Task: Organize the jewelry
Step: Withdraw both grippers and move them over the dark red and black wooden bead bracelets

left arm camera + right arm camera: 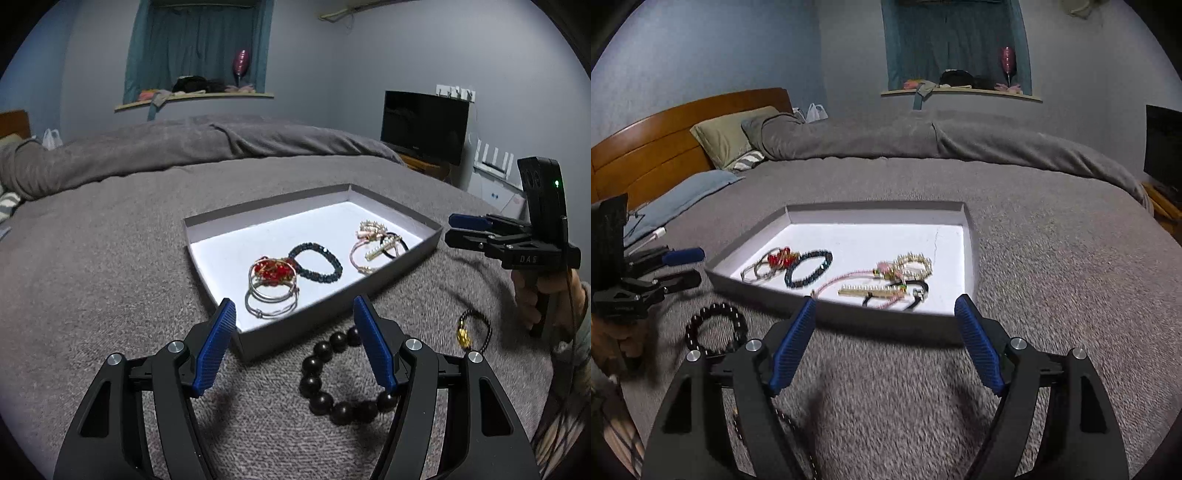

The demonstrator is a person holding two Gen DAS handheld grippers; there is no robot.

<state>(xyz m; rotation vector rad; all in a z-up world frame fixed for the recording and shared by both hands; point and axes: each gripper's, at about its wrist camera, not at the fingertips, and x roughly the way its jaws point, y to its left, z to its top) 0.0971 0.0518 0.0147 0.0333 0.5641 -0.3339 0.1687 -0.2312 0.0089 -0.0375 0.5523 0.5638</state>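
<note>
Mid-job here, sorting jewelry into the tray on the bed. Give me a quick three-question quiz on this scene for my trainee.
1. True or false: the dark bead bracelet lies inside the tray.
2. Which sits beside the red-beaded bangle? A) teal beaded bracelet B) black cord bracelet C) a watch
3. Fill in: both the left tongs and the right tongs are ____ and hold nothing.

Key: 1 false, it lies on the blanket; 2 A; 3 open.
</note>
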